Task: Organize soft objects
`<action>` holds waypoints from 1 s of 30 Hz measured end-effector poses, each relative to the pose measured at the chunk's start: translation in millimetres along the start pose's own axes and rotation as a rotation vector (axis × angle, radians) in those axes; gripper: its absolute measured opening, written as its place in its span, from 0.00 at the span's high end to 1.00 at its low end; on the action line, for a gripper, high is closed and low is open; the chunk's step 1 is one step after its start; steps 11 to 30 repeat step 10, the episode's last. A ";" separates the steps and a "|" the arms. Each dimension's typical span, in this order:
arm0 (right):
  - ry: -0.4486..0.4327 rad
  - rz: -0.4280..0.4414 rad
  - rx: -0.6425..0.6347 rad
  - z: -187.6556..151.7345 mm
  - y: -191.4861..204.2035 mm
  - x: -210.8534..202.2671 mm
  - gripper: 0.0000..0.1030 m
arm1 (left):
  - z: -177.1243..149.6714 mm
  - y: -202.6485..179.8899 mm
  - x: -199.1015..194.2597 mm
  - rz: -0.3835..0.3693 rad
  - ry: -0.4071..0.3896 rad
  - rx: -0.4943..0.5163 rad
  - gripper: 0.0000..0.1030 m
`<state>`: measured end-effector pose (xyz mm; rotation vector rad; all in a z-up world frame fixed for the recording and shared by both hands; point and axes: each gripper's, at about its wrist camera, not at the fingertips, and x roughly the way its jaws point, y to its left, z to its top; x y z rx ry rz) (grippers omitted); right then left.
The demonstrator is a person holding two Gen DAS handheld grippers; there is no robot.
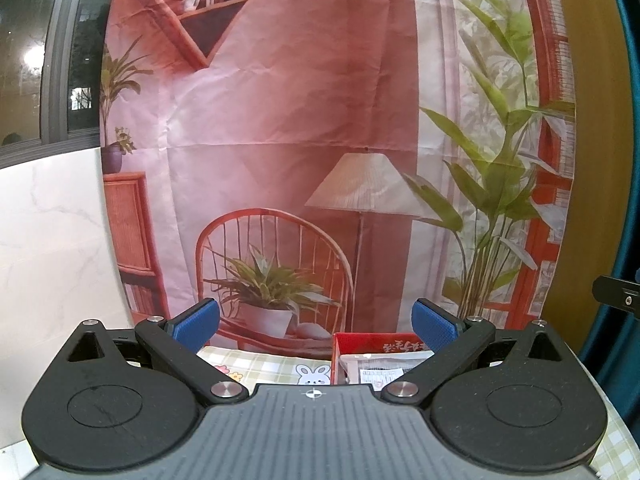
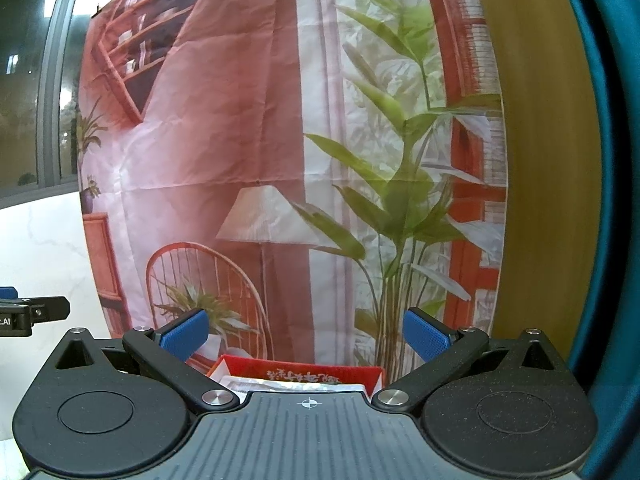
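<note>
The left hand-held gripper (image 1: 316, 326) is hovering with its blue pads (image 1: 197, 323) spread wide apart and nothing between them. The right hand-held gripper (image 2: 305, 335) is likewise standing wide open and empty.

Both are facing a printed backdrop (image 1: 280, 120) showing a chair, a lamp and plants. Low in the left wrist view, a red box (image 1: 372, 342) is sitting on the checked tablecloth (image 1: 260, 364) of the table, just right of a rabbit picture (image 1: 314, 374) on the cloth. Inside the box a pale flat packet (image 1: 380, 362) is lying, its long axis running left to right across the view; which end is which cannot be told. In the right wrist view the same red box (image 2: 304, 374) is showing straight ahead between the fingers, its far wall with upside-down lettering running crosswise.

The gripper bodies are covering the near part of the box and most of the packet in both views, so its full shape and what it contains are hard to make out. The tip of the left hand-held gripper is poking into the right wrist view at the left edge, cut off by the frame. A marbled white wall (image 1: 52, 240) is standing to the left of the backdrop.
</note>
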<state>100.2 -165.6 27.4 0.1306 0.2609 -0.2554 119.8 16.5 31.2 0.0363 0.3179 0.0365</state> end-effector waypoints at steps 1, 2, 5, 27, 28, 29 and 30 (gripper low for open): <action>0.000 -0.001 0.000 -0.2 0.4 -0.3 0.00 | 0.2 0.9 0.5 -0.003 0.001 0.002 0.00; -0.001 0.000 -0.001 0.1 -0.2 0.0 0.00 | -0.2 0.8 0.3 -0.002 0.001 0.003 0.00; -0.001 0.001 0.000 0.1 -0.5 0.1 0.00 | -0.9 1.9 0.4 -0.009 0.003 0.008 0.00; 0.006 0.014 0.012 0.8 -2.8 1.2 0.00 | -2.1 3.2 -0.6 -0.022 -0.004 0.018 0.00; 0.006 0.014 0.012 0.8 -2.8 1.2 0.00 | -2.1 3.2 -0.6 -0.022 -0.004 0.018 0.00; 0.006 0.014 0.012 0.8 -2.8 1.2 0.00 | -2.1 3.2 -0.6 -0.022 -0.004 0.018 0.00; 0.006 0.014 0.012 0.8 -2.8 1.2 0.00 | -2.1 3.2 -0.6 -0.022 -0.004 0.018 0.00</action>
